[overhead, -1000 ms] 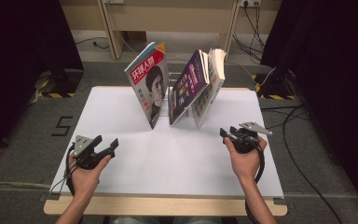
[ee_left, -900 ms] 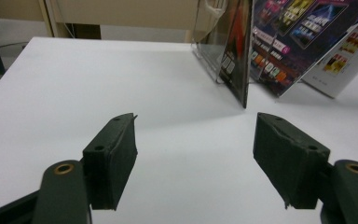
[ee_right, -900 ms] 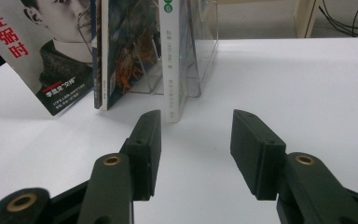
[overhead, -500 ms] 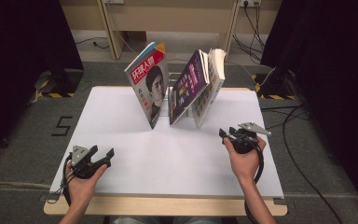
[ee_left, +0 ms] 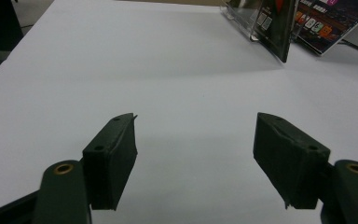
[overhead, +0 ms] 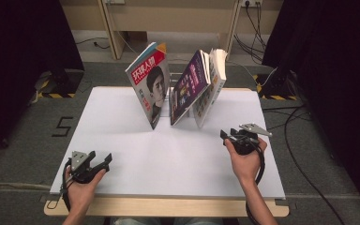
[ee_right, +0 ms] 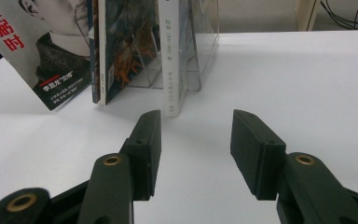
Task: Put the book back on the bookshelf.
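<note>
Three publications lean in a clear stand (overhead: 169, 101) at the back middle of the white table (overhead: 117, 117): a magazine with a face and red lettering (overhead: 150, 89), a purple magazine (overhead: 190, 86) and a thick white book (overhead: 214, 84). My left gripper (overhead: 107, 161) is held near the front left edge, open and holding nothing (ee_left: 193, 158). My right gripper (overhead: 224, 136) is at the right, open and holding nothing (ee_right: 193, 140), pointing at the white book's spine (ee_right: 172, 56). The face magazine (ee_right: 42, 56) and the purple magazine (ee_right: 121, 46) stand left of that spine.
The table's wooden front edge (overhead: 168, 206) runs below both hands. Cables (overhead: 295, 117) lie on the floor to the right, and a "5" mark (overhead: 62, 126) to the left. In the left gripper view the face magazine (ee_left: 275, 28) is far off at the upper right.
My left gripper has drawn back toward the near edge of the table. The right gripper and the books have stayed put.
</note>
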A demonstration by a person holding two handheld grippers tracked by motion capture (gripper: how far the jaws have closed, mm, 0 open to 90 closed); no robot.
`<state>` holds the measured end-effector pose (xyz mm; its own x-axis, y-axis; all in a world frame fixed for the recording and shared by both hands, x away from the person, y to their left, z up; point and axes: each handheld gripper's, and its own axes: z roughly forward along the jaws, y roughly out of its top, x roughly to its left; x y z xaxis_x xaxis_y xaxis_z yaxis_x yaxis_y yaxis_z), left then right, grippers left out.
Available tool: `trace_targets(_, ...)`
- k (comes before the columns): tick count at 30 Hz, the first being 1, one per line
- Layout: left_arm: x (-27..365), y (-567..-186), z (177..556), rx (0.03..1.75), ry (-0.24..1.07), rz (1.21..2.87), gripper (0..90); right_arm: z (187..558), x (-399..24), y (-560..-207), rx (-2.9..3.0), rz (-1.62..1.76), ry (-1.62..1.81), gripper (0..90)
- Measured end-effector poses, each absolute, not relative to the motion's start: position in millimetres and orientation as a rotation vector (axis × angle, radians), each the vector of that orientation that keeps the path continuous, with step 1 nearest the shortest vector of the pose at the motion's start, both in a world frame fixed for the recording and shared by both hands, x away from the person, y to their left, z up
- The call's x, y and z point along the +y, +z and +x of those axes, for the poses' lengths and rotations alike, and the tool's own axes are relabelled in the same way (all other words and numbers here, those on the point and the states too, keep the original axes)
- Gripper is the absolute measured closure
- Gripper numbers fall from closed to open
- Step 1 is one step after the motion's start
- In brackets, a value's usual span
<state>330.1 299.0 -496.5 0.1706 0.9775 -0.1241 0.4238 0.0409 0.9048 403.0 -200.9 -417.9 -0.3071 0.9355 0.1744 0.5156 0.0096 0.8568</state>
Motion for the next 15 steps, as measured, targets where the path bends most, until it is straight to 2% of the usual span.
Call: trace_targets(15,305.4,-501.0,327.0,1.409,0.754,1.517,29.3,402.7,-198.5,-418.7,1.851,1.478,1.230,53.6)
